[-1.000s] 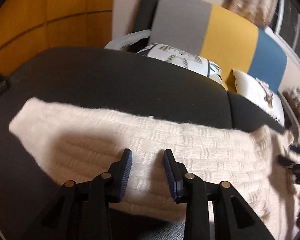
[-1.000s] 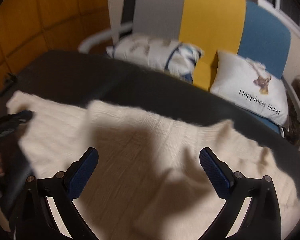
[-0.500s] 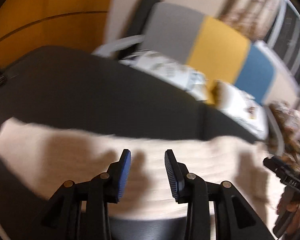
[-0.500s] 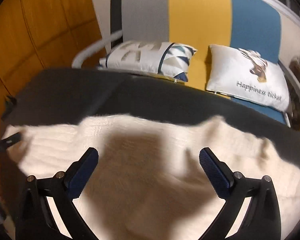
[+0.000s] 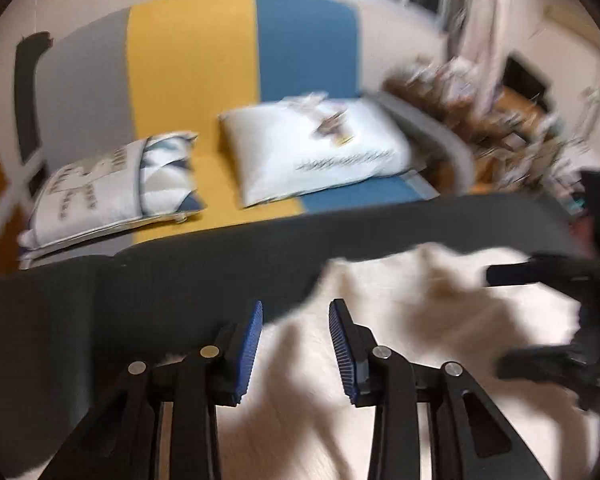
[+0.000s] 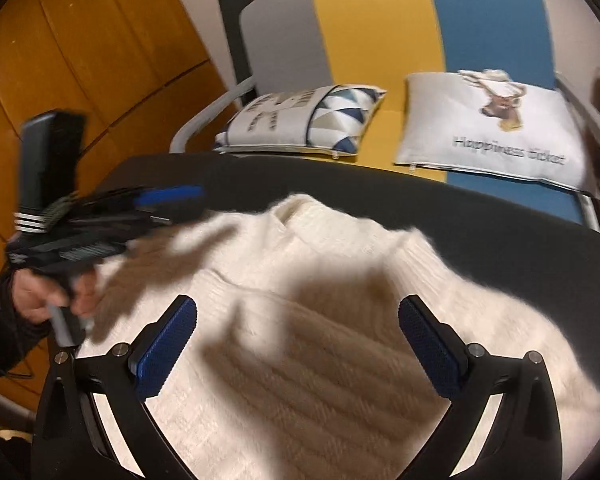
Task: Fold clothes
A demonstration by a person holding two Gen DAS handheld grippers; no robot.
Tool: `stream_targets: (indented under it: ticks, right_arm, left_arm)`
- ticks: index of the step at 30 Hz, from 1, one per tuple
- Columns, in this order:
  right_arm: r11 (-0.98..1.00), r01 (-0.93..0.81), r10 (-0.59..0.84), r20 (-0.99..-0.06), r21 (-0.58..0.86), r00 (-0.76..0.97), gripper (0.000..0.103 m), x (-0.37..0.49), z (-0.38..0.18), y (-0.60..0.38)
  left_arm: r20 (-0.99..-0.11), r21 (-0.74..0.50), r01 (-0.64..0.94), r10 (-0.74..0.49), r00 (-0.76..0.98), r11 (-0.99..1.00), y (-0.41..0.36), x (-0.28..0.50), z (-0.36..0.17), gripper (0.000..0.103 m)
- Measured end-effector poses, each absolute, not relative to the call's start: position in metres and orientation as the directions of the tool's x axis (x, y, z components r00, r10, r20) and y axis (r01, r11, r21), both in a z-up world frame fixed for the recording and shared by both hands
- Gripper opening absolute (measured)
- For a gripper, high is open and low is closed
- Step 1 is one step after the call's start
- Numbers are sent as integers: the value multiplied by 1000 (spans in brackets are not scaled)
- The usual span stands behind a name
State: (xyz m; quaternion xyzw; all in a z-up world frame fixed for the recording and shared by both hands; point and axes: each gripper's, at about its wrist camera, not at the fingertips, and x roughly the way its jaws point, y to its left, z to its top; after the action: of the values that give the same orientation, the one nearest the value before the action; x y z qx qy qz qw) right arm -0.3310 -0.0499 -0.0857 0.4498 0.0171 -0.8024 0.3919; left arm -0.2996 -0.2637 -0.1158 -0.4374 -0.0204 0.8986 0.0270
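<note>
Living room, dark matte counter [image 6: 500, 232] in front of a grey/yellow/blue panel sofa [image 6: 380, 20], orange wood wall panels [image 6: 80, 40] at left.

Cream knit sweater [image 6: 320, 320] lies spread flat on the counter, fuzzy ribbed weave, collar toward the sofa. Two white cushions on the sofa: one with blue triangle print [image 6: 300, 120], one with a deer print [image 6: 492, 124] and blurred text reading "Happiness ticket". Right claw [image 6: 298, 342] hovers over the sweater, jaws wide, blue ridged pads [image 6: 428, 348], nothing between them. Left claw [image 5: 296, 350] sits half-open and empty over the sweater's edge [image 5: 420, 320]; in the right wrist view it appears blurred at left, gripped by a hand [image 6: 48, 296] in a dark sleeve. Left wrist view is heavily blurred; clutter at its right is unreadable.
</note>
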Motion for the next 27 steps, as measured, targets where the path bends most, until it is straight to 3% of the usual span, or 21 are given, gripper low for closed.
stream_targets:
  ticks: [4,6,9,12,14,20,24,27]
  right_arm:
    - [-739,577,-575,-772,348,-271,102,-354,-112,-46]
    - [-735,558,-614,-728,385,-306,101,-355,-116,-32]
    - [-744,492,-644,-680,452,-349,80,-358,-118,-12]
    - [-726,461,-677,-649,510,-348,81,-361,-118,-1]
    - [-743,467,-654,-670,480,-353,81,-359,-112,-5]
    - [-759,575,-593,-690,306,-415,83,-324,-79,-15]
    - [-808,549,-495,-752,214,-435,83,-326,-90,-3]
    - [-816,504,-519,-742,283,-424,83,-327,-110,15]
  left_arm:
    - [-807,-41,-31,52,-588,-999,-263,-315,-137,38]
    - [-793,-46,-9,42,-608,-999,-269,-309,-139,38]
    - [-792,-112,36,67,-607,-993,-281,-306,-140,38]
    - [-793,-116,47,64,-606,-992,-279,-306,-135,37]
    - [-746,-144,-28,127,-654,-989,-272,-304,-121,36]
    - [-640,-561,-257,609,-469,-787,-248,-339,-101,37]
    - [-661,-652,-161,659,-359,-741,-240,-378,-125,37]
    - [-659,-694,-105,687,-307,-712,-236,-390,-142,37]
